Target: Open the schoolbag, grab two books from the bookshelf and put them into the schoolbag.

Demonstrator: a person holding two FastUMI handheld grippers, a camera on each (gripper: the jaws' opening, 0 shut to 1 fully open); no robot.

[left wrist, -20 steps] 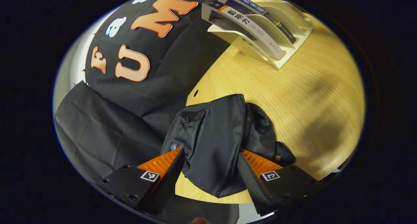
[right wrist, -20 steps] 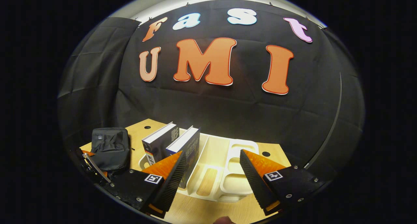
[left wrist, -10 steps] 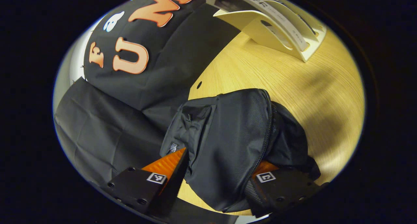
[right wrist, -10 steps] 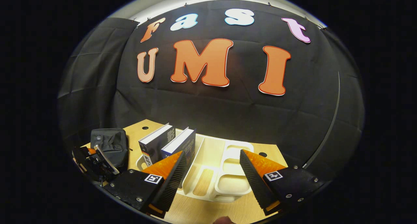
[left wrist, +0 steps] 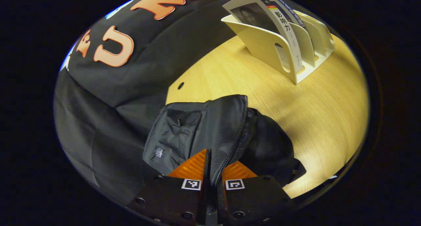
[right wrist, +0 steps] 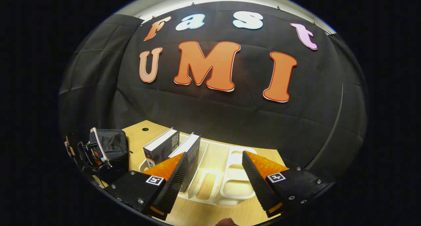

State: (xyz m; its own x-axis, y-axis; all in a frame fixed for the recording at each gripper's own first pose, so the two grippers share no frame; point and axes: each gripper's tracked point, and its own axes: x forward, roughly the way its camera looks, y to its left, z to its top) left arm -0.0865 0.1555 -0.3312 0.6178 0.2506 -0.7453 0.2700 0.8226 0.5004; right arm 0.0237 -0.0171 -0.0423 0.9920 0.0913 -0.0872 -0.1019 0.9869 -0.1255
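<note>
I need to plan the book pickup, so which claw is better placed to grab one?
Right: the right claw hangs open before the bookshelf and books, while the left claw is shut on the schoolbag.

In the right gripper view the bookshelf [right wrist: 227, 173] sits on the table [right wrist: 138, 143] at 6 o'clock. Two books [right wrist: 172, 147] stand in it. The schoolbag [right wrist: 110, 145] lies at its 9 o'clock.
</note>
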